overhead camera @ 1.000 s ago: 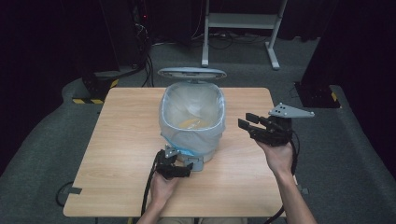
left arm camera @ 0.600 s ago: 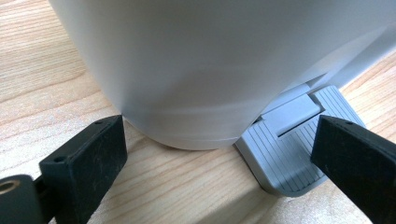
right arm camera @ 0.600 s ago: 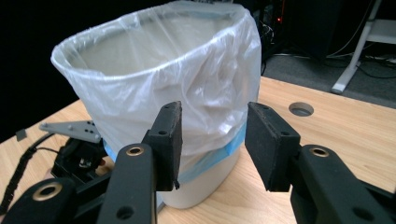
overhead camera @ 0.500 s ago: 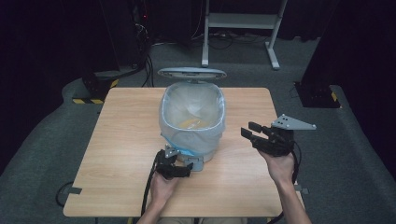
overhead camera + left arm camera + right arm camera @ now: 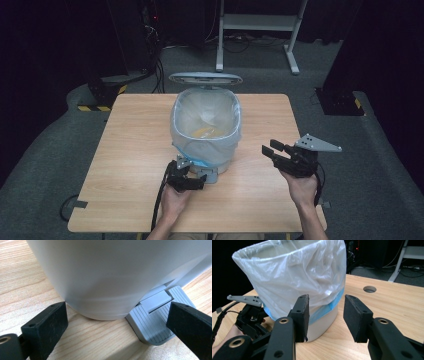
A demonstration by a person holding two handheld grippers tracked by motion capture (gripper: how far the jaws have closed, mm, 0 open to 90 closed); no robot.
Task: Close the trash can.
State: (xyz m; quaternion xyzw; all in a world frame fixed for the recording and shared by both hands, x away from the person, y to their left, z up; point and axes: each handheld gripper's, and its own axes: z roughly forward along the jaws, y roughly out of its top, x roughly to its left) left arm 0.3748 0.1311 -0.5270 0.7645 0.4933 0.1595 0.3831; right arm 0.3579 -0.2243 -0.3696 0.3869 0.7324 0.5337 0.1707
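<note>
1. Black jaws of the left gripper point(image 5: 192, 181) stand wide apart, low at the grey pedal point(image 5: 157, 322).
2. The right gripper point(image 5: 272, 149) hangs beside the bin point(image 5: 205, 131), jaws parted and empty.
3. The bin stands mid-table point(image 5: 130, 150), its lid point(image 5: 205, 78) raised.

Smooth white plastic bin point(image 5: 105, 272), lined with thin glossy translucent plastic bag point(image 5: 294, 272); ribbed matt grey plastic pedal point(image 5: 155, 320) at the bin's foot; pale wood-grain surface point(image 5: 130, 150).

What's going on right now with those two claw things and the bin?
Left gripper open, at the bin's pedal. Right gripper open, empty, off to the side. Lid up, bag in place. Nothing in the way.
</note>
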